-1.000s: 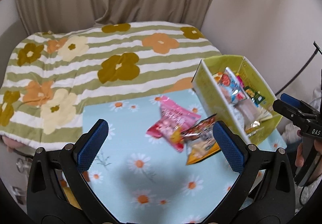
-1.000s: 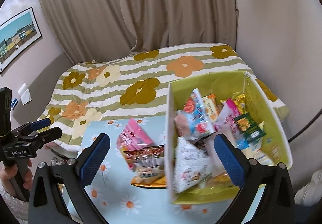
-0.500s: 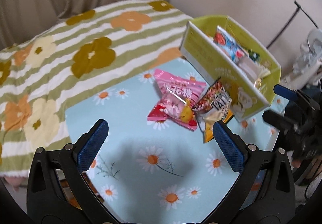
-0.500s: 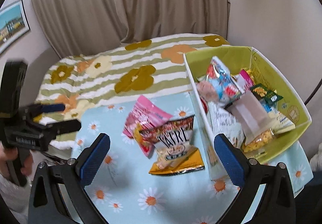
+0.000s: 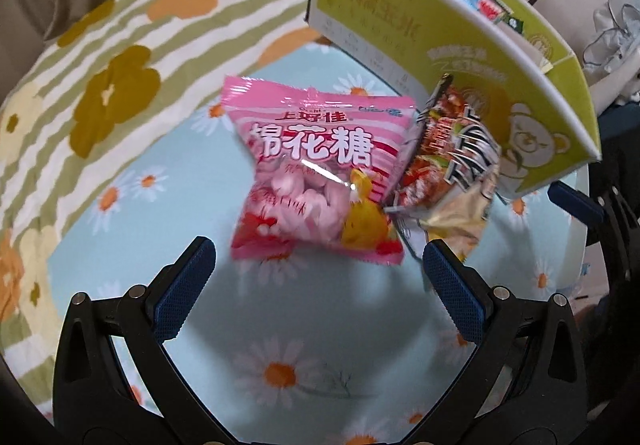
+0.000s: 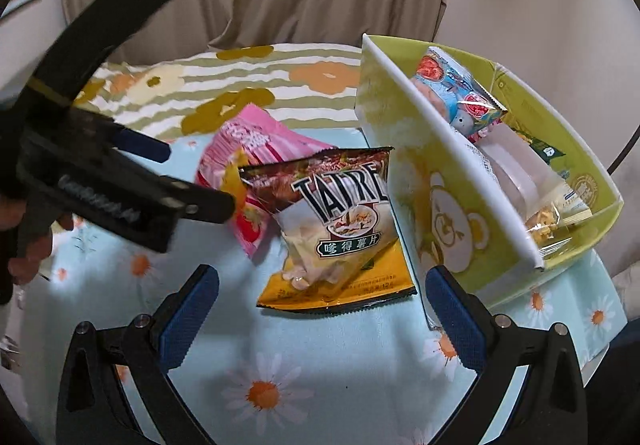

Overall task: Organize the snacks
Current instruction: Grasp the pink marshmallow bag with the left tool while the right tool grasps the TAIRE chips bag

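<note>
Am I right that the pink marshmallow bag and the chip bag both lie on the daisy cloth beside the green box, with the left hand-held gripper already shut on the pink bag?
Not quite: the left hand-held gripper is open, short of the pink marshmallow bag, as the left wrist view shows. Both it and the chip bag do lie on the daisy cloth beside the green box.

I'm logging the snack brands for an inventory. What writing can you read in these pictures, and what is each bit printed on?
"上好佳" and "棉花糖": pink marshmallow bag.
"TAIRE", cut off at the bag's edge, and "嗲得薯片": chip bag; its bottom line is too small to read.
Pale characters on the green box: too faint to read with confidence.
Embossed lettering on the left gripper body: blurred, unreadable.
Packets inside the box: print too small.
</note>
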